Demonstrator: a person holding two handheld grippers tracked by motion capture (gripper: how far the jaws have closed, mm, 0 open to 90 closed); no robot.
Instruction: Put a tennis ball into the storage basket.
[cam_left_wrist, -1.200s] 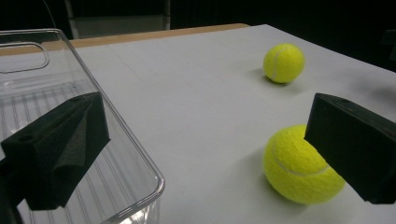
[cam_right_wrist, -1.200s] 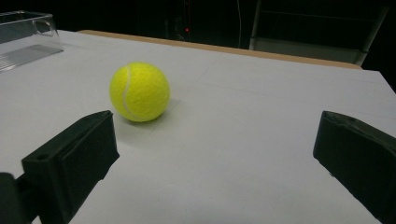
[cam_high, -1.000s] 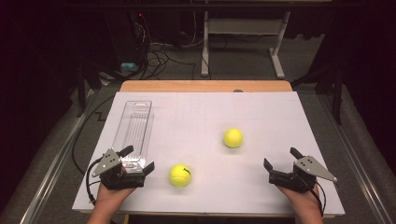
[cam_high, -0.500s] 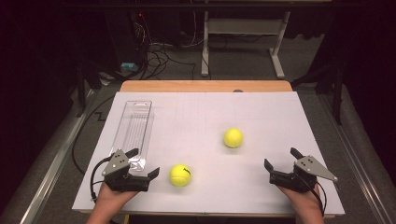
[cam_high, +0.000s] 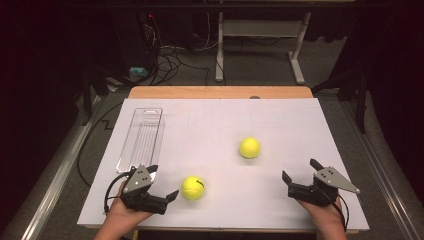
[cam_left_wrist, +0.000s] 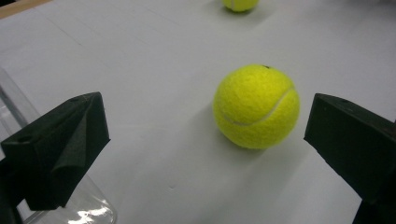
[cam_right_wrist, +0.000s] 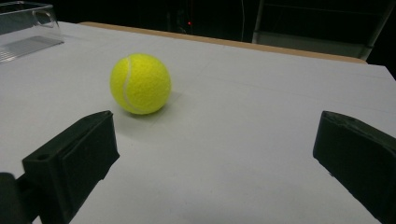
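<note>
Two yellow tennis balls lie on the white table sheet (cam_high: 215, 125). The near ball (cam_high: 192, 187) (cam_left_wrist: 256, 106) rests just right of my left gripper (cam_high: 162, 181) (cam_left_wrist: 205, 135), which is open; the ball sits ahead of the gap, nearer the right-hand jaw, untouched. The far ball (cam_high: 249, 147) (cam_right_wrist: 140, 84) lies mid-table, also at the top edge of the left gripper view (cam_left_wrist: 239, 3). My right gripper (cam_high: 300, 169) (cam_right_wrist: 215, 140) is open and empty at the front right, with the far ball ahead and to its left.
A clear plastic tray (cam_high: 141, 137) (cam_right_wrist: 28, 28) lies lengthwise on the left of the sheet, its near corner (cam_left_wrist: 88, 210) close by my left gripper. A wooden table edge (cam_high: 220, 92) runs along the back. Cables and a metal stand are on the floor beyond.
My left gripper has moved right along the front of the table, closing in on the near ball. The right gripper and both balls have stayed put.
</note>
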